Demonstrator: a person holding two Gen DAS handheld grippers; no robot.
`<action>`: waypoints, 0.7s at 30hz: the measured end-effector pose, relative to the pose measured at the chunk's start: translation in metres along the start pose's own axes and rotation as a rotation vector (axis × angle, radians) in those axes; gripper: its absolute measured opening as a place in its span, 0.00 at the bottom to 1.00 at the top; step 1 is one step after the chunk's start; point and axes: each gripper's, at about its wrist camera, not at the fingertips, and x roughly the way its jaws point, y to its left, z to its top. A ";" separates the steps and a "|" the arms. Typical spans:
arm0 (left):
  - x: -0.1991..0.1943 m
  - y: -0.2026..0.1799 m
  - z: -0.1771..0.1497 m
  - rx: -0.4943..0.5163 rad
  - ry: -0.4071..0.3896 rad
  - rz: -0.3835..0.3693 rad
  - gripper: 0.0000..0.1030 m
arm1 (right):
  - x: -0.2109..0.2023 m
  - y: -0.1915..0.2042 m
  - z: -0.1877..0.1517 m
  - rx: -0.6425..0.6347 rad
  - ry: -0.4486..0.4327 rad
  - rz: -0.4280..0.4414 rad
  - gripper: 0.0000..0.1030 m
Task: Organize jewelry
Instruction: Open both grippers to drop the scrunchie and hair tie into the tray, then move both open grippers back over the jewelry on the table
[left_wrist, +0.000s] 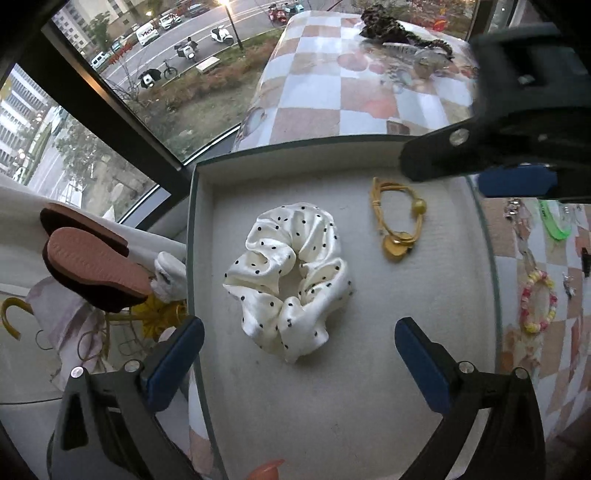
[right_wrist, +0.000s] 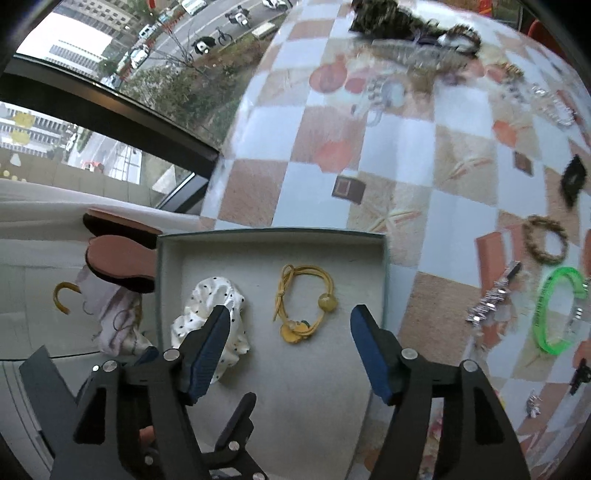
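Left wrist view: large window panes (left_wrist: 122, 85) with dark frames overlook a street with parked scooters. A checkered tablecloth (left_wrist: 321, 99) covers the table beside the glass. On it sits an open grey-lined box (left_wrist: 332, 387). Inside lie a white polka-dot scrunchie (left_wrist: 291, 280) and, just beside it, apart, a yellow cord hair tie (left_wrist: 397, 218). Left gripper (left_wrist: 299, 354) hovers over the scrunchie, jaws wide apart, empty. Right gripper (right_wrist: 290, 347) hangs above the box, jaws apart, empty. Loose on the cloth: green bangle (right_wrist: 556, 310), beaded bracelet (left_wrist: 537, 301).
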 end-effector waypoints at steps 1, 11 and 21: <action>-0.003 0.000 -0.001 0.000 -0.002 -0.006 1.00 | -0.007 -0.003 -0.004 0.009 -0.015 -0.003 0.80; -0.016 -0.015 -0.012 0.057 0.022 -0.052 1.00 | -0.070 -0.086 -0.066 0.208 -0.083 -0.087 0.93; -0.040 -0.074 0.002 0.188 -0.012 -0.112 1.00 | -0.113 -0.192 -0.138 0.462 -0.098 -0.188 1.00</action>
